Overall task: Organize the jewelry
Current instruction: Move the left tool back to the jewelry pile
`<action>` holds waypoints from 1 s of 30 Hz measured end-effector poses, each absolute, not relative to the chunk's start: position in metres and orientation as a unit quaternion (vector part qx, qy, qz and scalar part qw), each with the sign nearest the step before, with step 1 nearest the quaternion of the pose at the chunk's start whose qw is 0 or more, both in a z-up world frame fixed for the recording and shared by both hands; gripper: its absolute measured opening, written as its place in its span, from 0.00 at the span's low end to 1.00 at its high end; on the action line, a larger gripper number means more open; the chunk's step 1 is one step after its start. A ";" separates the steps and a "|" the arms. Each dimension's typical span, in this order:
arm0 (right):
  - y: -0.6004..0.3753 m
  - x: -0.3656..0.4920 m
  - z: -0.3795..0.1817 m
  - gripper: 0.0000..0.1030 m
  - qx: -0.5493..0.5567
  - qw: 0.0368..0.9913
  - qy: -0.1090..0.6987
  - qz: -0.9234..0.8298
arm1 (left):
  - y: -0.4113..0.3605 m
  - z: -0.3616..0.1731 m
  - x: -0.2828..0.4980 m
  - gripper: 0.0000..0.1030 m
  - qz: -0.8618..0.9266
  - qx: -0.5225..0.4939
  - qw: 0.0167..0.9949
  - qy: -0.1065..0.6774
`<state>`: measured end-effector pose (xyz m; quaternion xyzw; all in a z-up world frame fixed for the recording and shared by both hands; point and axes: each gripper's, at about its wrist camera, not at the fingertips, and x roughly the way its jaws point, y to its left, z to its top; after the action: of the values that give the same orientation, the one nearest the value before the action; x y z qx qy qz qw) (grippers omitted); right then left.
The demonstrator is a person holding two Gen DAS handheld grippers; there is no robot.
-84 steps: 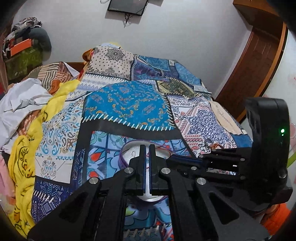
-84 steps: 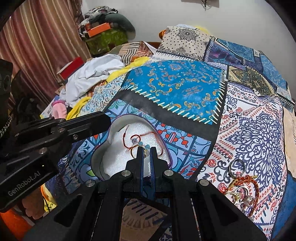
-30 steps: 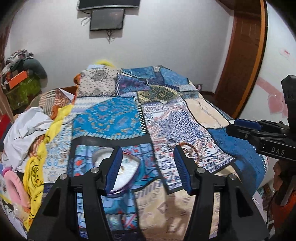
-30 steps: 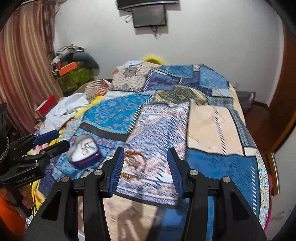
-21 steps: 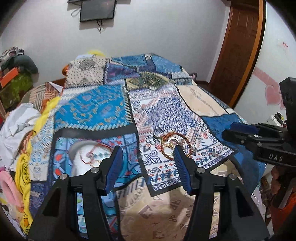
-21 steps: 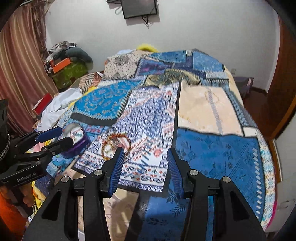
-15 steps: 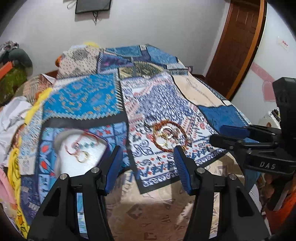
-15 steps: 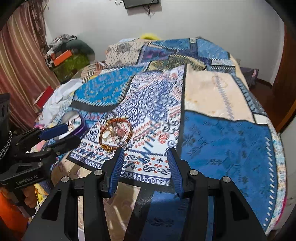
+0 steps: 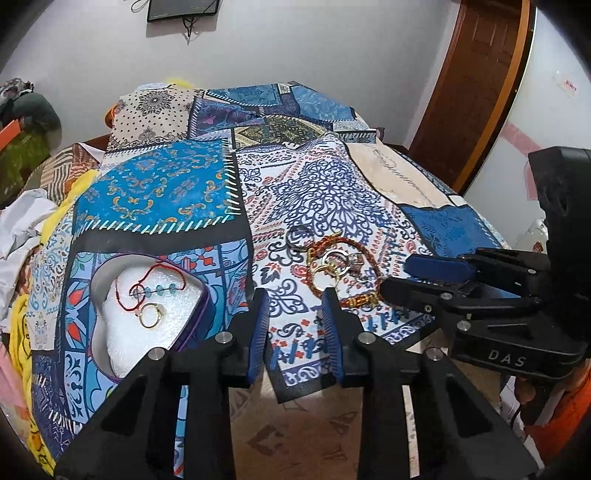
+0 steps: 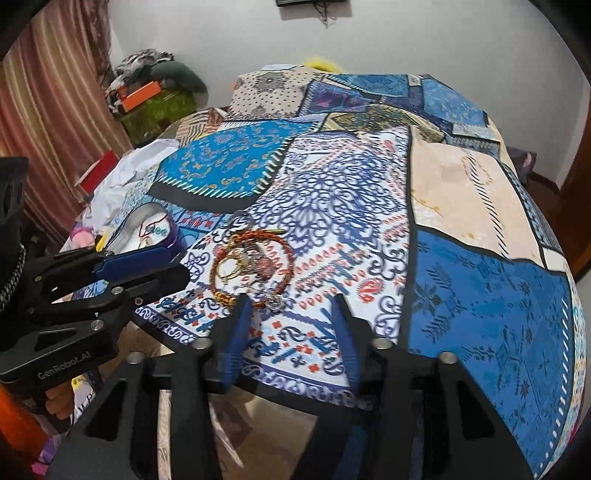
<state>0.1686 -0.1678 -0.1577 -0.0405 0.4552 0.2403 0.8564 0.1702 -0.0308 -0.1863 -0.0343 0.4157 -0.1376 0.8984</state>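
A heart-shaped purple box point(image 9: 110, 280) with white foam lies on the patterned bedspread at the left; it holds a red cord bracelet point(image 9: 147, 286) and a gold ring point(image 9: 150, 314). It also shows in the right wrist view point(image 10: 147, 225). A pile of loose jewelry point(image 9: 340, 264) with an orange braided bracelet, rings and a silver ring point(image 9: 298, 238) lies to its right, also in the right wrist view point(image 10: 251, 266). My left gripper point(image 9: 295, 317) is open and empty between box and pile. My right gripper point(image 10: 291, 310) is open and empty, just below the pile.
The bed is covered by a blue patchwork spread point(image 9: 317, 192). Clothes are heaped at its left side point(image 9: 22, 229). A brown door point(image 9: 476, 85) stands at the right, curtains point(image 10: 44, 122) at the left, a wall screen point(image 9: 181, 9) behind.
Both grippers opened after being shut over the box, drew back, then moved down and closer to the bed. The jewelry pile now lies close in front of both.
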 end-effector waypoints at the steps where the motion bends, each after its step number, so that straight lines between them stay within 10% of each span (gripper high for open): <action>1: -0.166 0.169 -0.159 0.25 -0.041 0.855 0.455 0.244 | -0.030 -0.187 0.171 0.28 -0.137 -0.035 0.898 0.417; 6: -0.161 0.170 -0.162 0.09 -0.048 0.856 0.453 0.247 | -0.026 -0.186 0.173 0.28 -0.132 -0.038 0.899 0.416; 30: -0.213 0.187 -0.134 0.08 0.032 0.887 0.411 0.208 | -0.030 -0.186 0.228 0.36 -0.126 -0.050 0.892 0.431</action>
<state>0.1871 -0.2127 -0.1338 0.0321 0.4106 0.2080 0.8872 0.2275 -0.0299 -0.1860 -0.0496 0.4307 -0.1256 0.8923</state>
